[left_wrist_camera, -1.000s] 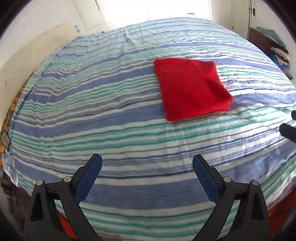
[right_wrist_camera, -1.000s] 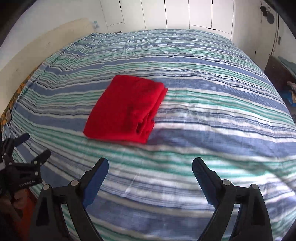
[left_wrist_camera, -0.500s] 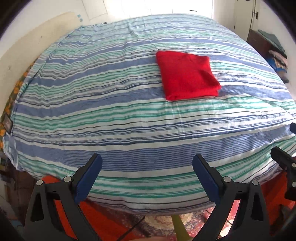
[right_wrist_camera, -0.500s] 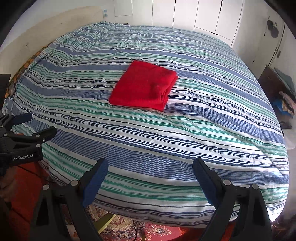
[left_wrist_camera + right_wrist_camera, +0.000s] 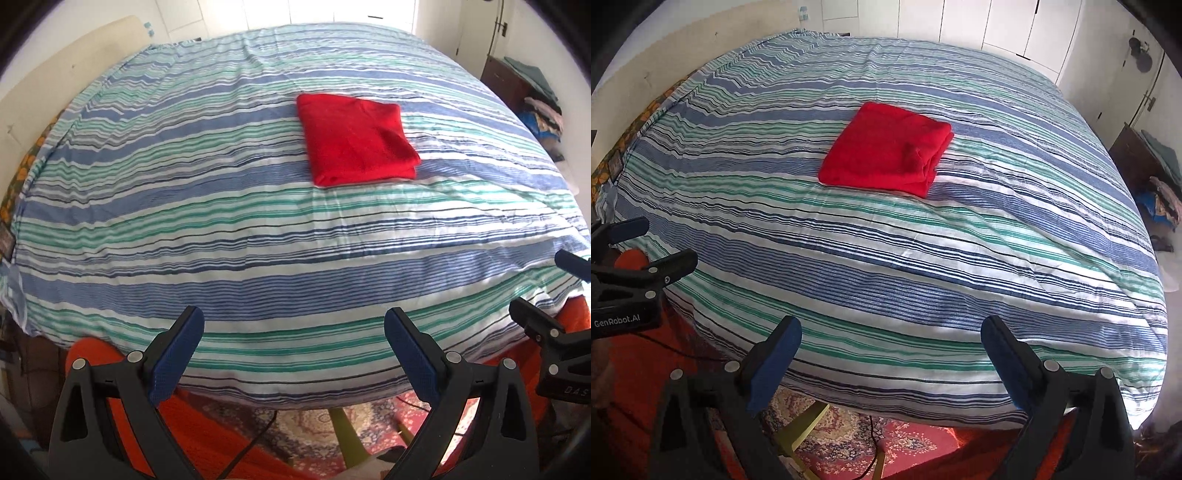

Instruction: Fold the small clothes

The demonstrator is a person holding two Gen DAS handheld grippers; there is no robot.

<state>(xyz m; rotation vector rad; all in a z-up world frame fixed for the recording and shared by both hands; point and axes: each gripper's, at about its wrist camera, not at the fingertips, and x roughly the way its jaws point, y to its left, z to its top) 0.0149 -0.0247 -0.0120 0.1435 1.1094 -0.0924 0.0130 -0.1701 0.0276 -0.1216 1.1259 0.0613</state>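
A red garment [image 5: 354, 140] [image 5: 886, 151] lies folded into a neat square near the middle of the striped bed [image 5: 184, 192] [image 5: 1015, 240]. My left gripper [image 5: 293, 332] hangs open over the bed's near edge, far short of the garment, with nothing between its blue pads. My right gripper [image 5: 891, 339] is likewise back at the near edge; its jaws are opening and hold nothing. Each gripper also shows at the side of the other's view: the right gripper [image 5: 539, 280] and the left gripper [image 5: 666, 240].
Below the bed's edge lie a patterned red rug [image 5: 916, 443] and a yellow-green furniture leg [image 5: 801, 424], with orange cloth [image 5: 207, 432] at the left. A dark cabinet [image 5: 509, 85] piled with clothes stands at the right. White wardrobe doors [image 5: 997, 22] line the far wall.
Both grippers have drawn back from the red garment to the bed's near edge, so the floor and rug now show. The garment has stayed in place.
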